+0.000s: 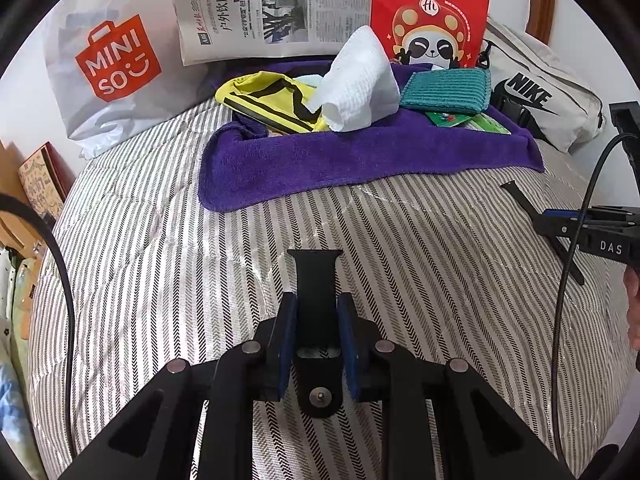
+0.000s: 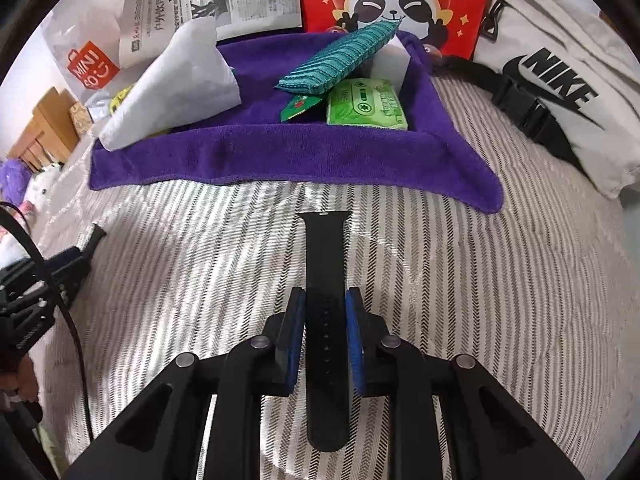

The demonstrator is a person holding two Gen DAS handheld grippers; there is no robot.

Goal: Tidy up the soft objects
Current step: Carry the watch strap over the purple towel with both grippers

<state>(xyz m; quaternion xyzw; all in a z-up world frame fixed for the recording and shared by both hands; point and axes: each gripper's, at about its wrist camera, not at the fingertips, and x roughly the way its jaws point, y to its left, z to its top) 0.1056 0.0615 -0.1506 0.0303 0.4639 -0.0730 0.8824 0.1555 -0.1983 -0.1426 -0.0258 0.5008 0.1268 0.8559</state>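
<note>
A bed covered in a striped quilt [image 1: 160,248] — grey-and-black herringbone bands on white — fills both views. To the far left in the right wrist view stand wooden furniture [image 2: 44,128] and a heap of plush toys [image 2: 24,188].

Along the far edge, left to right: a white plastic bag [image 1: 108,80] printed "MINISO" on an orange shopping-bag logo, a Chinese-language newspaper [image 1: 272,4], a red paper bag [image 1: 432,12] showing a panda in a spotted mushroom cap marked "Hi", and a pale canvas bag [image 1: 548,88] lettered "NIKE" with the swoosh.

In front of these lies a purple towel [image 1: 360,156], its edges turned up around smaller things: a yellow cloth with black stripes [image 1: 272,100], a crumpled white paper towel [image 1: 360,84], a teal ribbed pouch [image 2: 340,60] leaning on a white block [image 2: 390,60], a green tissue pack [image 2: 366,106] with a cassette drawing, and a small green sachet [image 2: 298,106].

The right gripper [image 2: 325,344] is clenched on a long black watch strap [image 2: 326,256] with holes, pointing toward the towel above the near quilt. The left gripper [image 1: 318,344] grasps the short black strap piece [image 1: 316,280] with the buckle end — also over the near quilt. The right tool's body reads "DAS" in the left wrist view.
</note>
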